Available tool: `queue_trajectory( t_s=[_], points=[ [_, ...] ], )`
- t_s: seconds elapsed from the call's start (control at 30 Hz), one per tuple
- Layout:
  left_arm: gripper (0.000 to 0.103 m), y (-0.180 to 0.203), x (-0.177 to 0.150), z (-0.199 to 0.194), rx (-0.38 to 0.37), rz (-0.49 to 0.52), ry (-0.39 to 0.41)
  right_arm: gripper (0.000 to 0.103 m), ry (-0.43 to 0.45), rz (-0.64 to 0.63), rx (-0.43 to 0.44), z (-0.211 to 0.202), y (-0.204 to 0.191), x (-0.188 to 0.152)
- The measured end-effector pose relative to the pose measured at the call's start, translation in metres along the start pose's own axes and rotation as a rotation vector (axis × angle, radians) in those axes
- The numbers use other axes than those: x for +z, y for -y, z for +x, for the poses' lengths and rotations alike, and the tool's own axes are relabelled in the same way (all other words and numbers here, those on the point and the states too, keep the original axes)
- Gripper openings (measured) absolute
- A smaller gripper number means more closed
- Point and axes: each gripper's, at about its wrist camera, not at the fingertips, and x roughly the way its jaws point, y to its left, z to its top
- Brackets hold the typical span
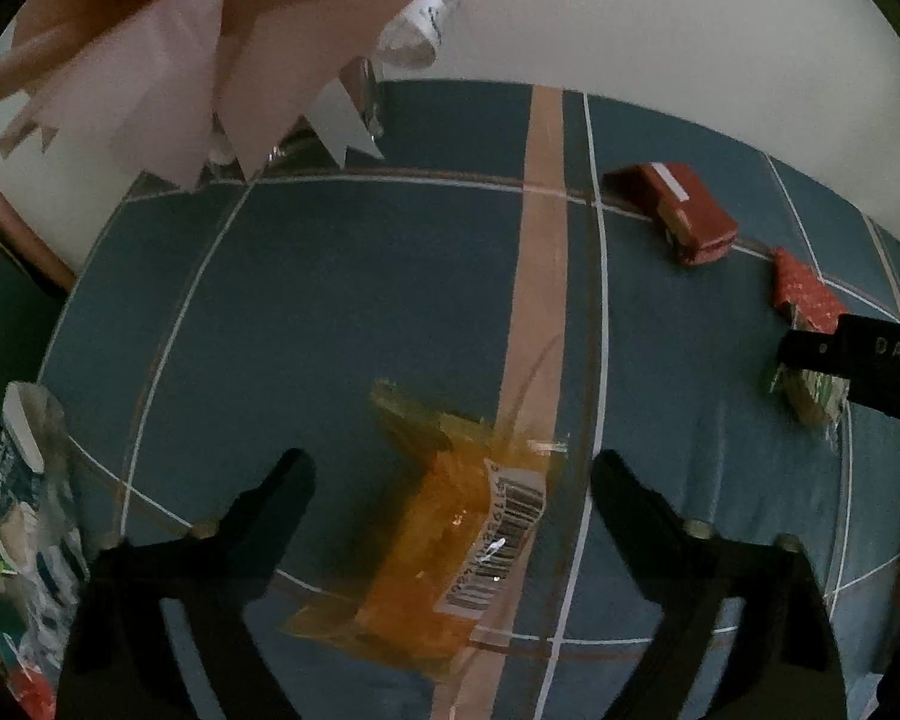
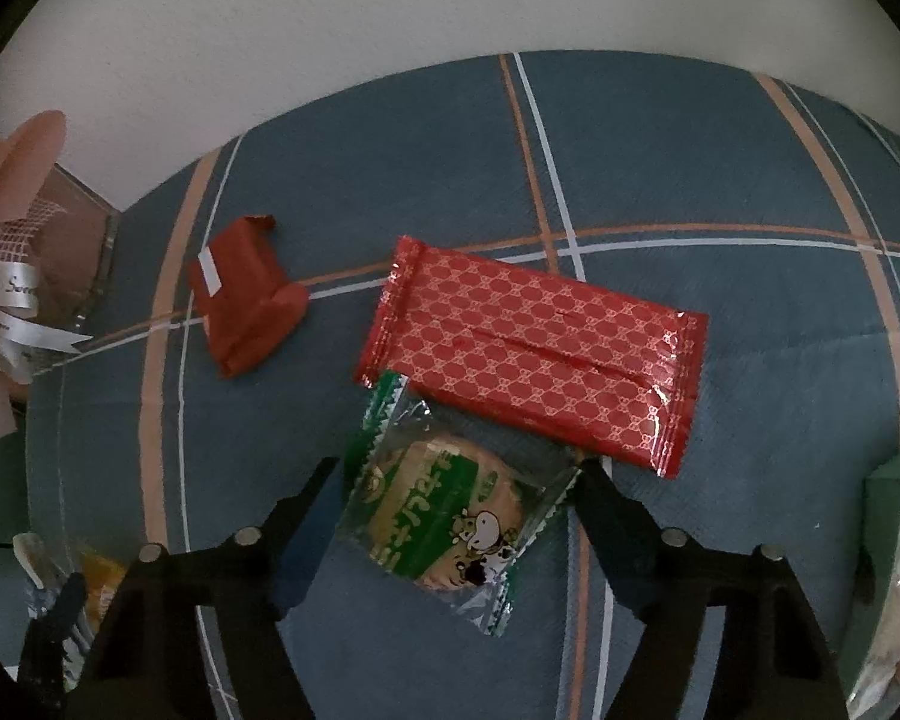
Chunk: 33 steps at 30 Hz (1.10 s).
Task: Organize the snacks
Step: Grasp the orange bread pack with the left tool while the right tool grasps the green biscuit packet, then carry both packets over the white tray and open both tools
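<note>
You are straddling the green cookie packet (image 2: 444, 516) with your spread right gripper (image 2: 450, 480), while the orange packet (image 1: 450, 534) is lying lengthwise inside your spread left gripper (image 1: 450, 468).

You are working in what looks like a home, at a table set against a plain white wall (image 2: 330, 30). A blue checked tablecloth (image 1: 342, 300) with white and tan stripes covers the table, the sort you would find in a dining room or kitchen. At the back stands a glass vase (image 2: 84, 252) tied with ribbon, with pink paper petals (image 1: 180, 60) spreading from it. Wrapped snacks (image 2: 528, 336) lie loose on the cloth, as household treats would.
</note>
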Motion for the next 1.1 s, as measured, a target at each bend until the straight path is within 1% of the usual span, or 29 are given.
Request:
queue_trajectory(
  t_s=[0.03, 0.07, 0.1, 0.13, 0.17, 0.2, 0.23, 0.3, 0.5, 0.57, 0.77, 0.93, 1.1],
  points=[
    [0.081, -0.001, 0.001, 0.003, -0.007, -0.003, -0.004, 0.073, -0.001, -0.001, 0.001, 0.000, 0.000, 0.000],
    [0.072, -0.001, 0.000, 0.004, -0.018, -0.010, -0.008, 0.071, -0.003, -0.001, 0.004, 0.000, 0.000, 0.000],
    [0.067, -0.001, -0.001, 0.006, -0.029, -0.017, -0.012, 0.067, -0.006, 0.001, 0.010, -0.002, 0.001, -0.001],
    [0.056, -0.002, -0.002, 0.006, -0.038, -0.025, -0.017, 0.065, -0.010, 0.005, 0.019, -0.003, 0.004, -0.002],
    [0.054, -0.003, -0.003, 0.007, -0.039, -0.031, -0.018, 0.062, -0.012, 0.008, 0.024, -0.003, 0.005, -0.002],
    [0.051, -0.003, -0.004, 0.007, -0.036, -0.035, -0.014, 0.060, -0.014, 0.010, 0.029, -0.004, 0.006, -0.003],
    [0.045, -0.003, -0.005, 0.006, -0.035, -0.037, -0.010, 0.060, -0.017, 0.011, 0.032, -0.005, 0.007, -0.003],
    [0.039, -0.002, -0.006, 0.004, -0.040, -0.048, -0.005, 0.059, -0.025, 0.017, 0.037, -0.006, 0.012, -0.006],
    [0.037, 0.006, -0.013, -0.011, -0.074, -0.090, 0.003, 0.056, -0.051, 0.034, 0.046, -0.013, 0.030, -0.020],
    [0.037, 0.009, -0.014, -0.018, -0.088, -0.104, 0.007, 0.056, -0.060, 0.046, 0.053, -0.017, 0.043, -0.031],
    [0.037, 0.028, -0.027, -0.054, -0.121, -0.123, 0.031, 0.056, -0.057, 0.086, 0.073, -0.042, 0.077, -0.055],
    [0.037, 0.059, -0.034, -0.083, -0.159, -0.122, 0.039, 0.056, -0.029, 0.109, 0.080, -0.068, 0.096, -0.069],
    [0.037, 0.092, -0.047, -0.101, -0.226, -0.143, 0.026, 0.056, 0.010, 0.139, 0.087, -0.096, 0.123, -0.091]
  ],
)
